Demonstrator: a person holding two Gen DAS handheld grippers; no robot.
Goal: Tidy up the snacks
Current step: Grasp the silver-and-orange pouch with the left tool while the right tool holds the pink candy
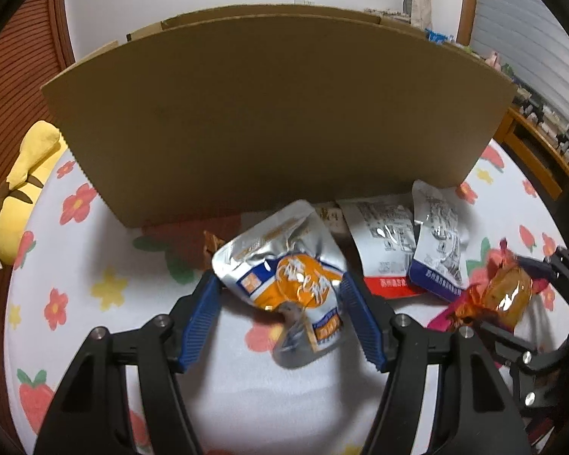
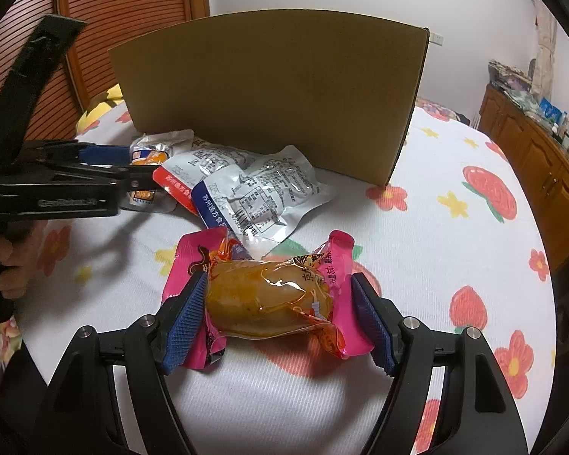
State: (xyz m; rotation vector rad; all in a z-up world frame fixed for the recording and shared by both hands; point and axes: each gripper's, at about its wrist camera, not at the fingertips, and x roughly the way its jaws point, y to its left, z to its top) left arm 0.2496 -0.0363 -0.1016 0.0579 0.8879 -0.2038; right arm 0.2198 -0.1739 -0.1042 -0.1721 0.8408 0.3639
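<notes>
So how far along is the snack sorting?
Nothing visibly packed; the cardboard box hides its inside. The left gripper straddles the orange-and-silver pouch, the right gripper the pink packet. Two silver pouches wait on the sheet.

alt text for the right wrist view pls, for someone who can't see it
The right gripper straddles a pink-ended snack packet on a flower-print bedsheet, its blue pads at the packet's two sides. Behind lie silver foil pouches before an upright cardboard box; the left gripper reaches in from the left.
</notes>
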